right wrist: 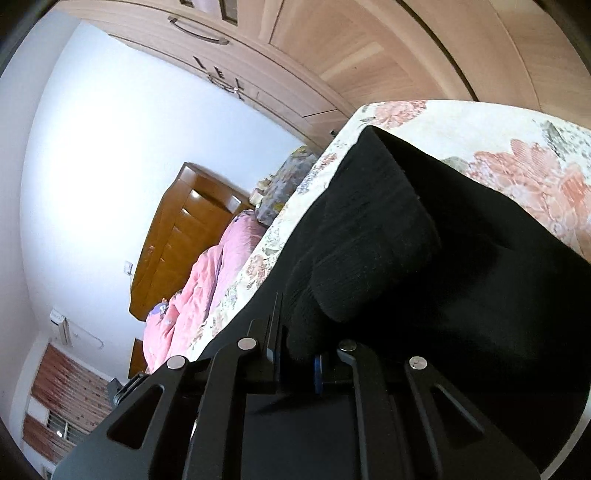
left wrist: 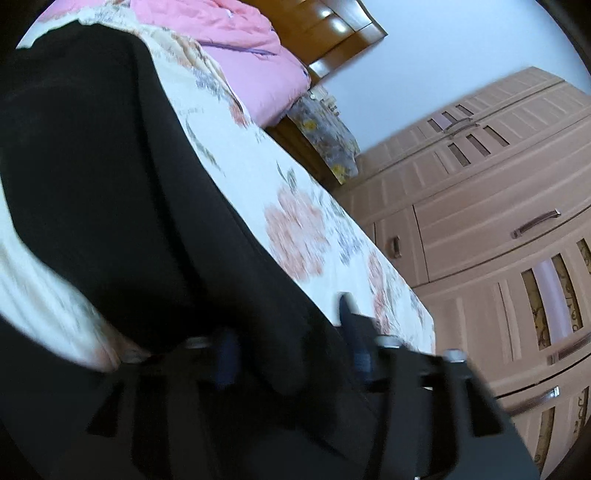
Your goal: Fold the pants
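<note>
On the bed (left wrist: 306, 206), spread with a cream sheet printed in salmon flowers, the black pants (left wrist: 110, 177) lie stretched along the mattress, running from near the pink quilt (left wrist: 240, 55) at the bed's head down to its near end. In the left wrist view the left hand-held gripper (left wrist: 288, 354) sits at the near end of the bed with dark cloth bunched between its blue-tipped fingers (left wrist: 349, 317); the frame is blurred there, so it seems to be clamped on the pants rather than merely resting against them. Beyond the bed's far side stands a brown wooden headboard (left wrist: 332, 26), and past the foot corner a pale wood wardrobe (left wrist: 498, 221) with metal handles fills the wall. In the right wrist view the pants (right wrist: 388, 240) show a thick folded roll of ribbed fabric lying on the bed (right wrist: 517, 155), and the right hand-held gripper (right wrist: 297, 354) has its fingers pinched together on the edge of that cloth. The quilt (right wrist: 199, 280) lies farther up the bed, against the headboard (right wrist: 177, 229), and the wardrobe (right wrist: 369, 55) rises beyond the bed's corner.
</note>
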A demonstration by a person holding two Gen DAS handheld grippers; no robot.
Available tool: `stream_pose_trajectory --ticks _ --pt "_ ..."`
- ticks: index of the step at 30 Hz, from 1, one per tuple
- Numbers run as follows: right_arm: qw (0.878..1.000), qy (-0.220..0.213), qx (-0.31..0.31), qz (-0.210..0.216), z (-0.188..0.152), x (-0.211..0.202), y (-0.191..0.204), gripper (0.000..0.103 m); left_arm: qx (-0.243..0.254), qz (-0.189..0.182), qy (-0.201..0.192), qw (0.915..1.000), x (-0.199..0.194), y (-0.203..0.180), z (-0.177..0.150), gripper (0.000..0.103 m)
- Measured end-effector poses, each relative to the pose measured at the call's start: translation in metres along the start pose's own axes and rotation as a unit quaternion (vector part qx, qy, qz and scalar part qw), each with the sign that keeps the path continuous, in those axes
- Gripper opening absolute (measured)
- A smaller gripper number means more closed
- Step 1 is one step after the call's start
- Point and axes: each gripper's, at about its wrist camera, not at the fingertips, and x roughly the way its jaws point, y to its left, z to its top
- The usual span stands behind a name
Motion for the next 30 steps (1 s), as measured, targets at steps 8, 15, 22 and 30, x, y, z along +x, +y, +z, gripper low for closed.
stream_pose_trajectory --ticks 8,15,22,30 --pt "0.998 0.039 -0.028 0.028 0.049 -0.007 0.005 0.013 0.098 -0.013 -0.09 0.991 -0.082 -0.038 -0.024 0.008" --pt "0.985 0.096 -0.136 0.04 0.065 -0.056 0.003 0.013 0.22 0.012 -0.137 0.9657 -0.168 -0.073 -0.135 0.01" --pt "0.975 0.181 -0.126 -0.032 0.015 -0.067 -0.07 0.013 0.205 0.082 -0.032 0.9748 -0.136 0.004 -0.229 0.01" --pt "0.976 0.163 -0.144 0.011 0.015 -0.093 -0.051 0.013 0.214 0.07 -0.082 0.9709 -0.175 -0.015 -0.231 0.01"
